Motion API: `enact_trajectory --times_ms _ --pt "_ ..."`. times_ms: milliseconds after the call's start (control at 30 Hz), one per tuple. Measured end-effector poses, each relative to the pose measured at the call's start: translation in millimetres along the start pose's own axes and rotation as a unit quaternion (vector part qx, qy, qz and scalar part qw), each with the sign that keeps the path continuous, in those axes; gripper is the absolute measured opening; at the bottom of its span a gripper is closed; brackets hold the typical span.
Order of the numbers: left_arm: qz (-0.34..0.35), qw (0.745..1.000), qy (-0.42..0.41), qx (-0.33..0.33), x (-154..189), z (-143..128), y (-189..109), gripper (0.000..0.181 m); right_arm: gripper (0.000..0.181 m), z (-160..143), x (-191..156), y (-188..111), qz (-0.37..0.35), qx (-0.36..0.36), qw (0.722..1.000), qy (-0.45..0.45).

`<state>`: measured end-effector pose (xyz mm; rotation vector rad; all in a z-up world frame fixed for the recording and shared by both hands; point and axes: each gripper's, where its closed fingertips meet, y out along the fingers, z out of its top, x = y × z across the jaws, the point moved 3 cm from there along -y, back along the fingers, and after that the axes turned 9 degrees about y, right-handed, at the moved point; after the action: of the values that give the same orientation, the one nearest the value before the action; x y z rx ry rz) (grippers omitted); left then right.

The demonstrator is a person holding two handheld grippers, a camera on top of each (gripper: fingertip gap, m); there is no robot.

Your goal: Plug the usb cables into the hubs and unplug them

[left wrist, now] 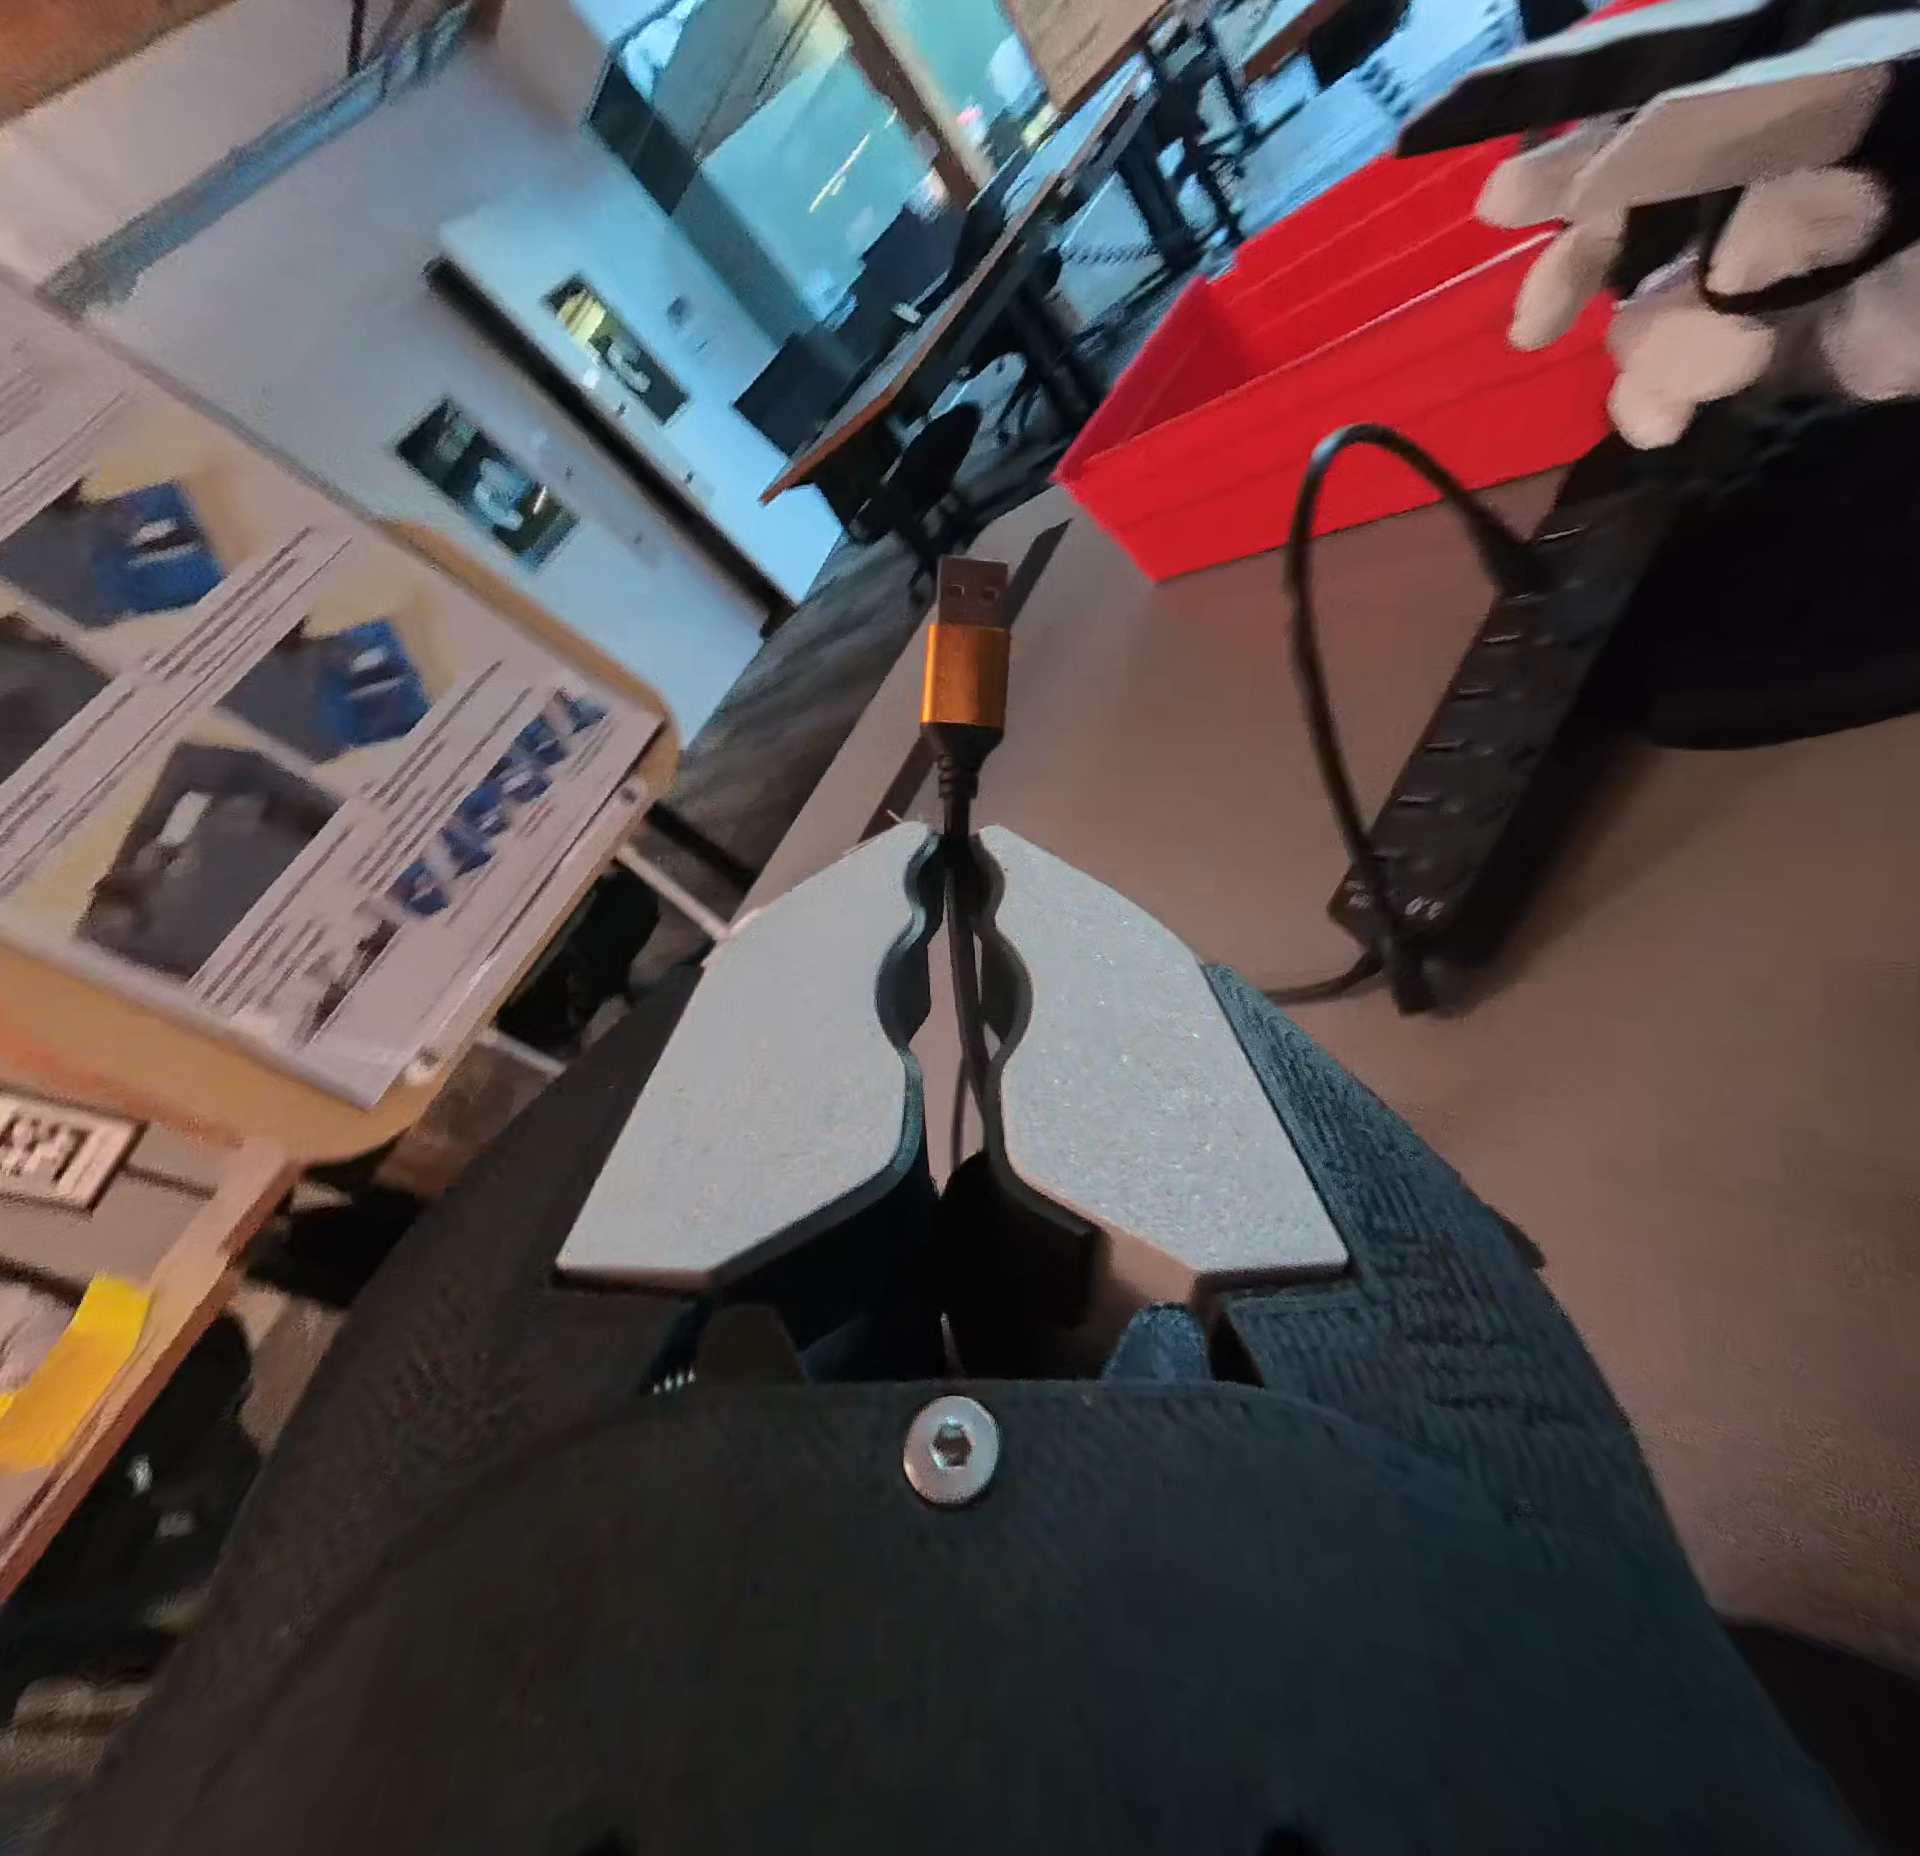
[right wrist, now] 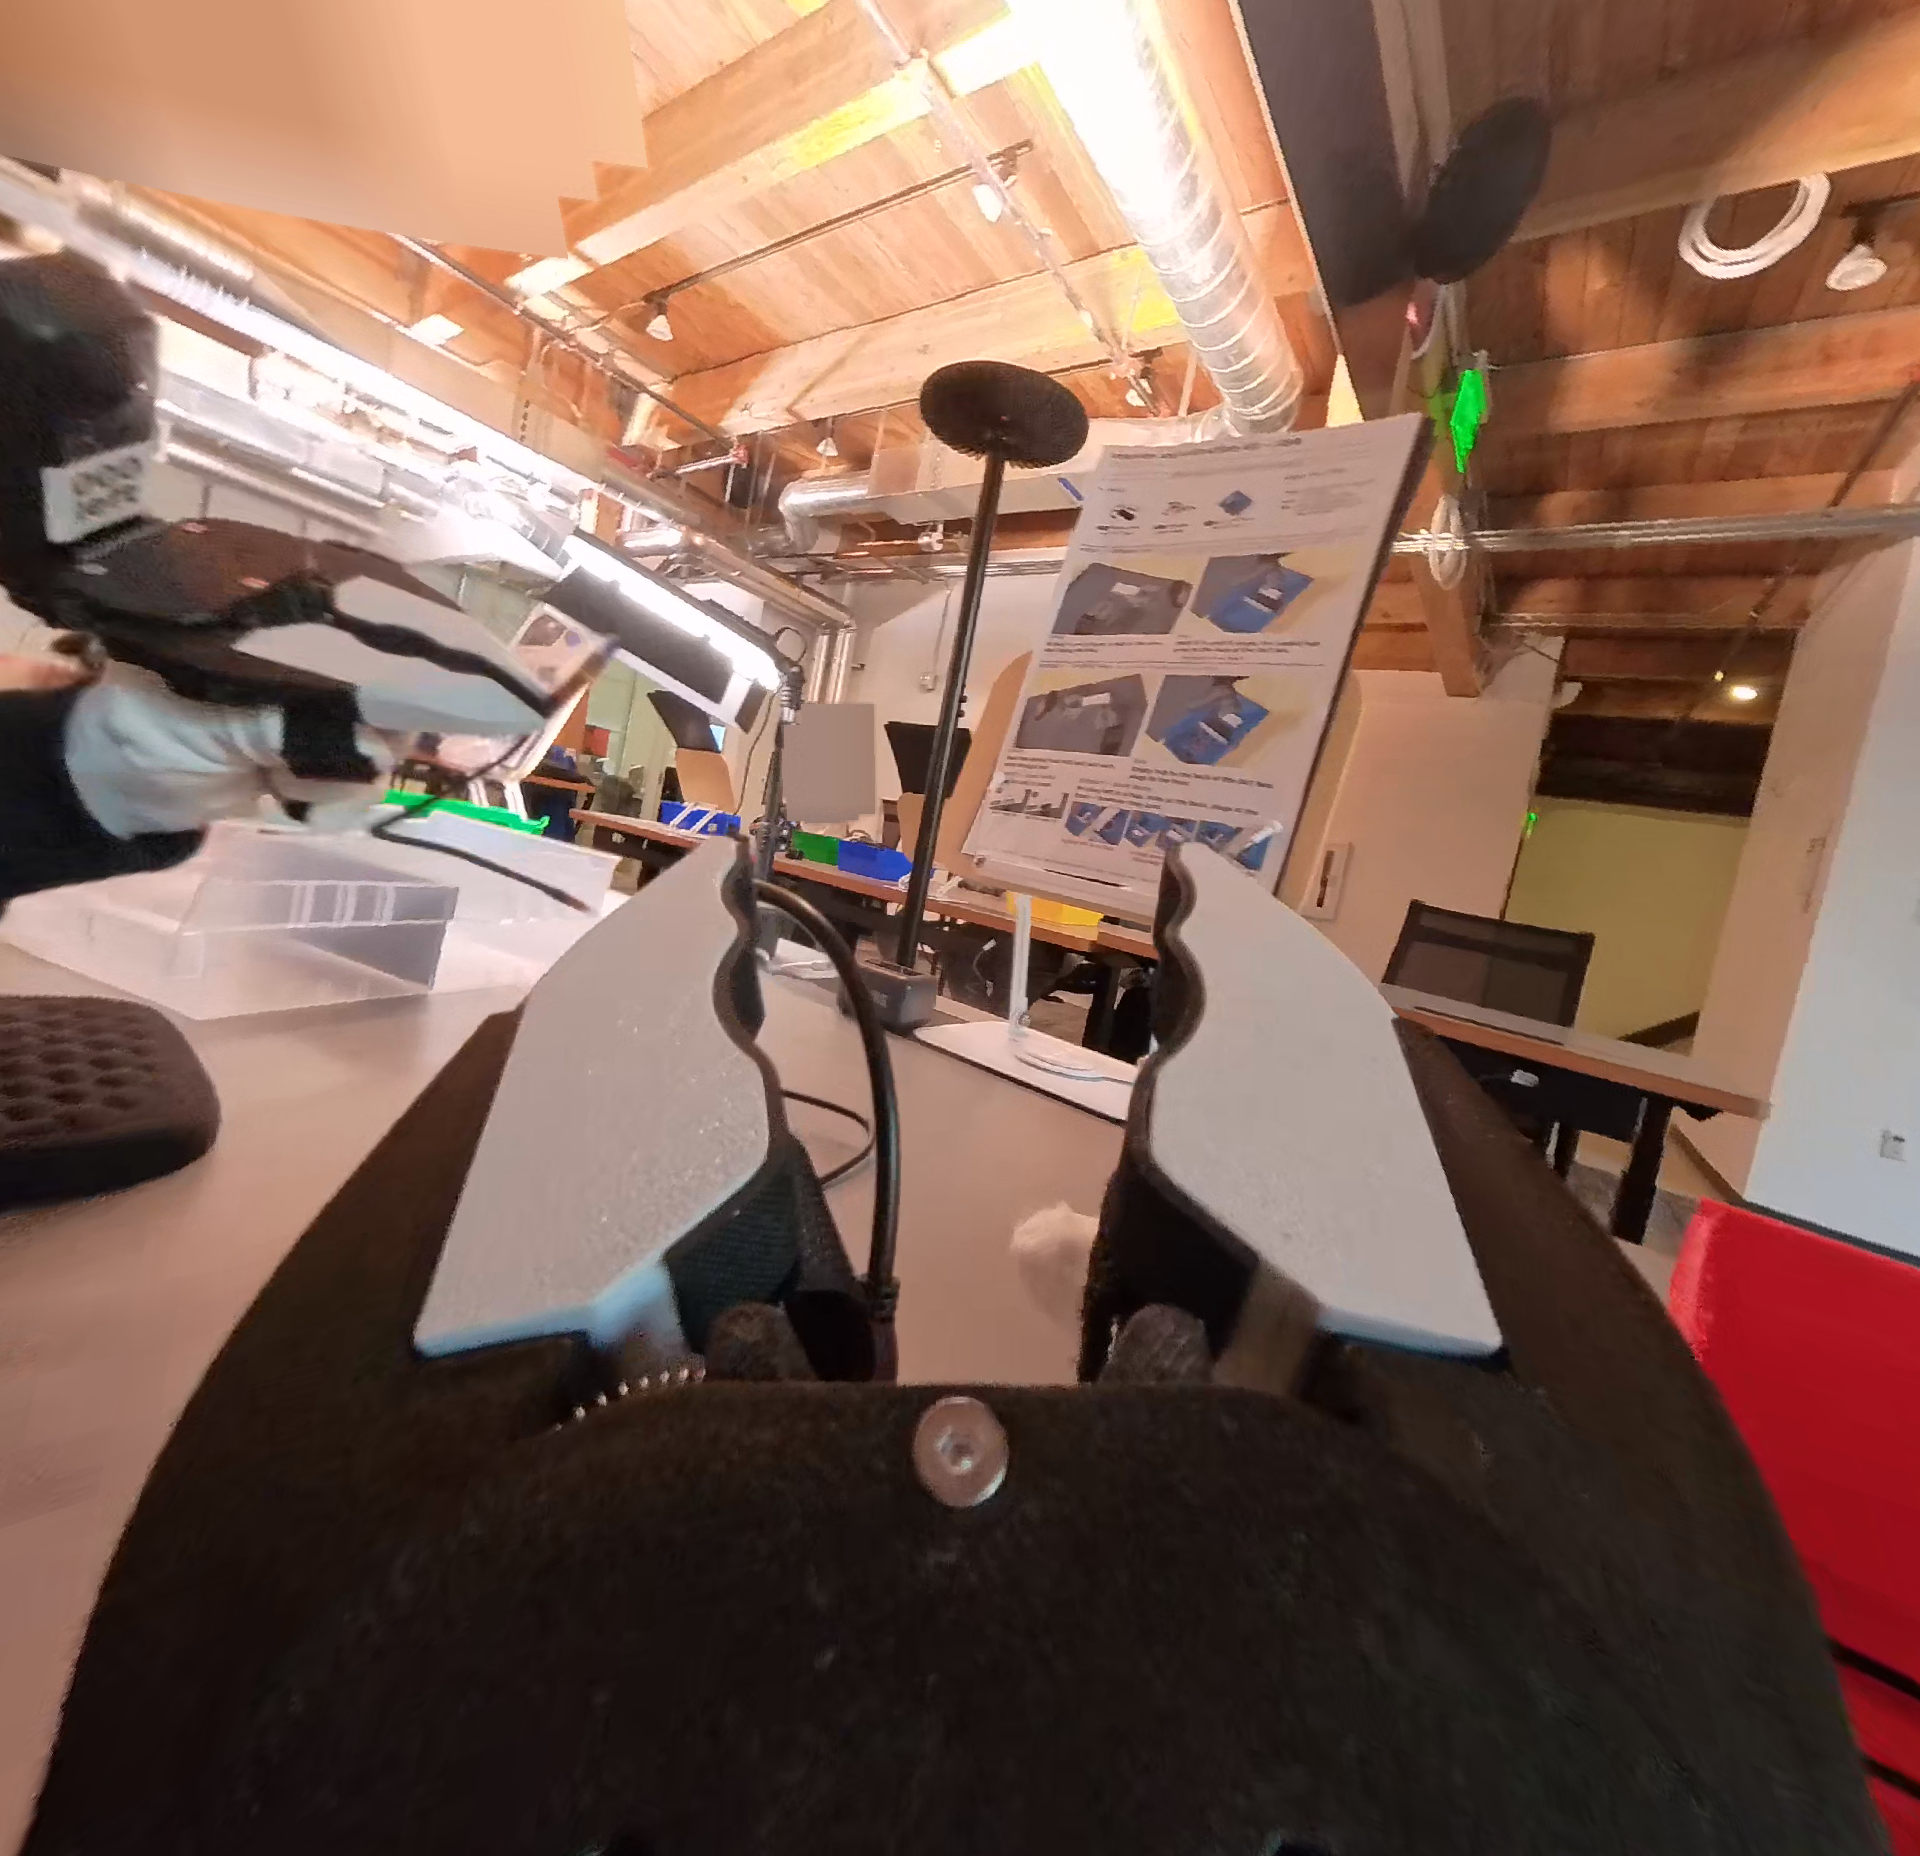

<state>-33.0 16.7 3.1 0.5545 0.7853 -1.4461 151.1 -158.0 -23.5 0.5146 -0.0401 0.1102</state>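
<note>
Left wrist view has a red bin (left wrist: 1340, 424) at about 1 o'clock on the brown table (left wrist: 1558, 1131); its inside is only partly in sight and nothing shows in it. In the right wrist view a clear plastic box (right wrist: 312, 933) sits at 10 o'clock on the table, a sloped clear insert inside it, and the red bin's corner (right wrist: 1797, 1391) fills the 4 o'clock edge.

The left gripper (left wrist: 961, 850) is tilted, its camera rolled so the table slopes up to the right. Its jaws are pinched nearly together on a thin black usb cable (left wrist: 958, 798), just behind the orange-sleeved plug (left wrist: 968, 653), which sticks straight out past the fingertips in the air, pointing toward 12 o'clock. A long black hub (left wrist: 1496, 757) lies on the table at 2 o'clock, well apart from the plug, with a black cord arching out of it. A gloved hand (left wrist: 1662, 279) holds the other gripper above the hub at 1 o'clock.

The right gripper (right wrist: 951, 871) sits low over the table, jaws wide apart and gripping nothing; a black cord (right wrist: 862, 1058) curves up between its fingers. The left gripper (right wrist: 520, 694) shows at 9 o'clock, held in a gloved hand (right wrist: 177, 757).
</note>
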Motion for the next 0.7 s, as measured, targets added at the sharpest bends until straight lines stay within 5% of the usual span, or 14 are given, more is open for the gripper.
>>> enact_trajectory --times_ms 167,233,367,467,700 --pt "-0.068 0.997 -0.013 0.042 51.3 1.9 43.3 0.003 0.051 -6.9 -0.7 1.0 -0.019 -0.041 0.999 -0.029" --pt "-0.086 0.995 -0.036 0.031 56.0 -3.8 47.8 0.003 0.038 -17.7 2.4 5.4 -0.036 -0.108 0.993 -0.006" --pt "-0.122 0.985 -0.118 0.035 59.2 -20.9 47.6 0.003 0.041 -38.6 -9.0 23.8 -0.018 -0.249 0.965 0.076" --pt "-0.173 0.968 -0.173 0.048 65.2 -26.3 45.7 0.003 0.046 -39.6 -35.9 38.7 0.045 -0.311 0.947 0.065" --pt "-0.276 0.937 -0.195 0.092 84.7 -14.8 36.6 0.003 0.041 -30.9 -95.7 64.7 0.191 -0.327 0.926 -0.01"
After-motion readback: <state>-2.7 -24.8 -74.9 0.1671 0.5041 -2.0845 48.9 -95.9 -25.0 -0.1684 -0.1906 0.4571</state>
